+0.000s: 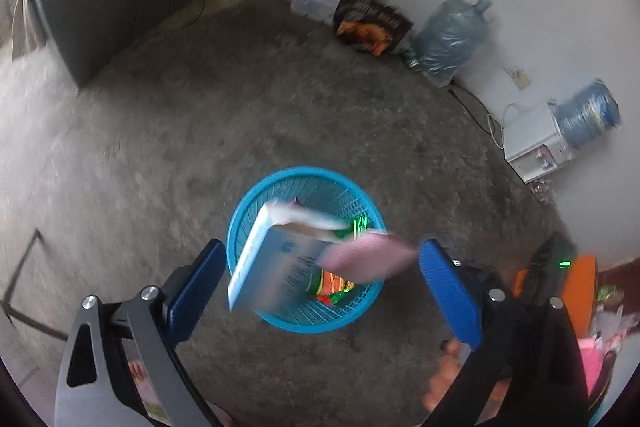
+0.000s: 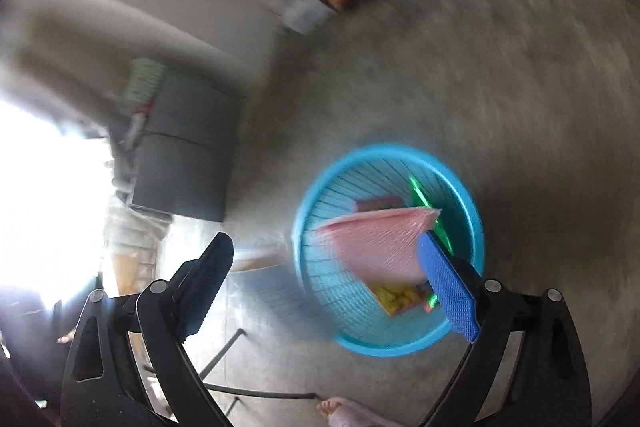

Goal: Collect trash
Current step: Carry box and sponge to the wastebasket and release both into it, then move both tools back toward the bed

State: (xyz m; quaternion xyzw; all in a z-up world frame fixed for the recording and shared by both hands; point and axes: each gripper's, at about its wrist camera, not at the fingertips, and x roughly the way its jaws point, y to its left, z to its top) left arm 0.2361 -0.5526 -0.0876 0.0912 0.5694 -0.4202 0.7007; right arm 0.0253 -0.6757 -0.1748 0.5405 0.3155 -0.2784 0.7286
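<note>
A blue plastic basket stands on the concrete floor with colourful wrappers inside. My left gripper is open above it, and a blurred white-and-blue box hangs in the air between its fingers, over the basket. A blurred pink wrapper is beside the box. In the right wrist view my right gripper is open over the basket, and the pink wrapper is in the air next to its right finger. A yellow packet lies in the basket.
A dark cabinet stands at the left wall. Bags and a dark snack box, a wrapped water bottle and a white dispenser line the far wall. An orange object is at the right. Bare toes show below.
</note>
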